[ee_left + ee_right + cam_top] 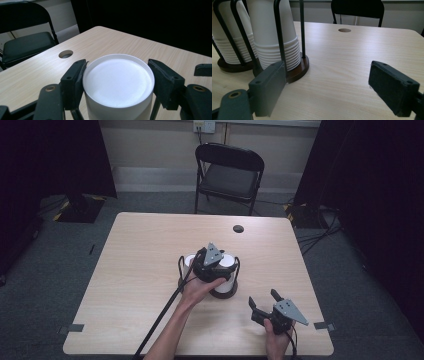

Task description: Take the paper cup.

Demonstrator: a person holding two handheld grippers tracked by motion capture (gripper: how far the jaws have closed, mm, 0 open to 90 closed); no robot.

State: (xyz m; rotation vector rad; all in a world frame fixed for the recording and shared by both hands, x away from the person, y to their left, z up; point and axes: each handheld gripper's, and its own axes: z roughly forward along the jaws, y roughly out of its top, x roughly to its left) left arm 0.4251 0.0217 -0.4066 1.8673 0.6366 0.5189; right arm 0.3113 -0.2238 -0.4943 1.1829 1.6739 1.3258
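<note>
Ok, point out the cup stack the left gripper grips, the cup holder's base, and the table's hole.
cup stack [117, 81], left gripper view, flat top
cup holder base [299, 68], right gripper view, wooden rim
table hole [238, 228], high view, centre

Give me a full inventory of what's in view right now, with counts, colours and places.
stacks of paper cups: two, white, upside down side by side in a holder at mid-table
cup holder: one, dark round bases with black wire uprights, around the stacks
table: one, light wood, with a round hole near its far edge
folding chair: one, black, beyond the far edge of the table
wall socket: one, pale, on the wall behind the chair
tape marks: two, grey, near corners of the table
left gripper: one, black, jaws shut on the top cup of one stack
right gripper: one, black, jaws open, low over the near right of the table
</note>
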